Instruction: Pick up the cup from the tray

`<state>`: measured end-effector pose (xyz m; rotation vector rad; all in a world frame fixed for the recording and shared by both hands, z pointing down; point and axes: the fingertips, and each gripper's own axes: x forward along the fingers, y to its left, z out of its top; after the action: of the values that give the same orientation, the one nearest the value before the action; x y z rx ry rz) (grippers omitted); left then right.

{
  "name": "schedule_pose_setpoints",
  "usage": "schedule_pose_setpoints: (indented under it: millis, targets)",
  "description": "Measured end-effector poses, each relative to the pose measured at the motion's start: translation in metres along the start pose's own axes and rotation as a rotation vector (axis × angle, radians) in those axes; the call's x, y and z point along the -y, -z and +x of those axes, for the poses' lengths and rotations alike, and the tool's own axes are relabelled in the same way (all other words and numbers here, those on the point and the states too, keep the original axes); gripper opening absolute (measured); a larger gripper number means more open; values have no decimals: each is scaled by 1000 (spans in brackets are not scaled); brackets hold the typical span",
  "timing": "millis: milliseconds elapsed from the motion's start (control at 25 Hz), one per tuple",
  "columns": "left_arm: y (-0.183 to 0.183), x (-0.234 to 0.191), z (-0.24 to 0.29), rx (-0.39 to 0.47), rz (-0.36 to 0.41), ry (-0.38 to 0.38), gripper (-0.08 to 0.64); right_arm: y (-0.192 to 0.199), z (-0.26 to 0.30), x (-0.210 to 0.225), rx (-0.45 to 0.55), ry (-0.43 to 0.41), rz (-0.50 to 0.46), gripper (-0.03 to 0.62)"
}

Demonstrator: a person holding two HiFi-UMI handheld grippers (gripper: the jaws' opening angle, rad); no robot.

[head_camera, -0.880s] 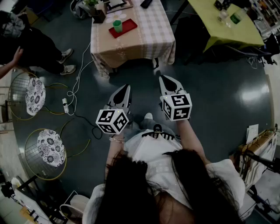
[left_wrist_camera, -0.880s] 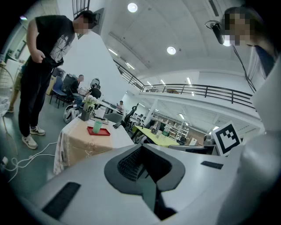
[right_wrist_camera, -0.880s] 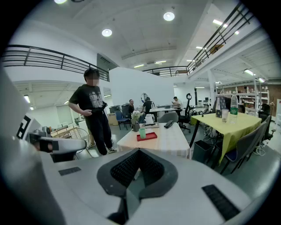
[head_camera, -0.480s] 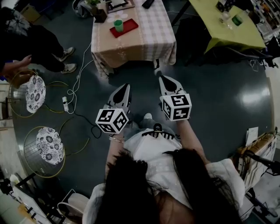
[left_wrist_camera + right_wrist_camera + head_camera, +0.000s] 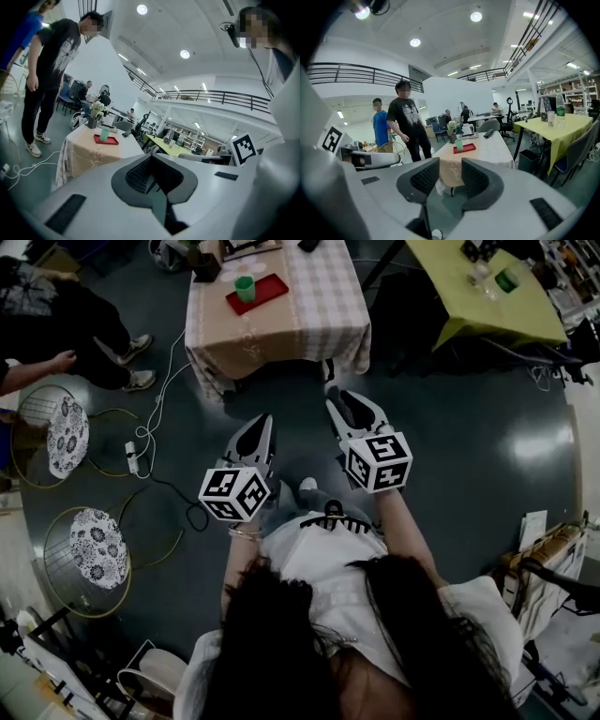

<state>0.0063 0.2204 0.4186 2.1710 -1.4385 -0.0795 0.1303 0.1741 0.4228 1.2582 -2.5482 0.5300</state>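
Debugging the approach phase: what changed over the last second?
The right claw opened: its jaws looked closed earlier and now stand apart with nothing between them. Nothing was grasped or released. Unchanged: the left claw is shut and empty, both claws are held low in front of the person, and the cup stands on the red tray on the table, far from both.

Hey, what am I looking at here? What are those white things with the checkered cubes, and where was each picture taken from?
A person wears a head camera that looks down, and holds a two-jaw tool in each hand. The cubes are part of those tools. The other two pictures come from cameras riding on each tool. The left gripper is shut and empty. The right gripper is slightly open and also empty. Ahead, a table holds a red tray with a green cup on it.
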Motion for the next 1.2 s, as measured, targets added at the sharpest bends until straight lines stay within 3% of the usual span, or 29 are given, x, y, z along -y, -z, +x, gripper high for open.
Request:
schedule_pose_setpoints:
  millis: [80, 160, 560, 1200]
  targets:
    - [0, -2, 4, -1, -1, 0, 9, -2, 4, -1, 10, -22, 3, 208]
    - [-2, -6, 8, -3, -2, -3, 9, -3, 10, -2, 12, -37, 5, 248]
    - [-19, -47, 56, -17, -28, 14, 9, -22, 57, 13, 4, -6, -39, 283]
    - [-93, -151, 127, -27, -45, 32, 9, -72, 184, 13, -41, 12, -57, 308]
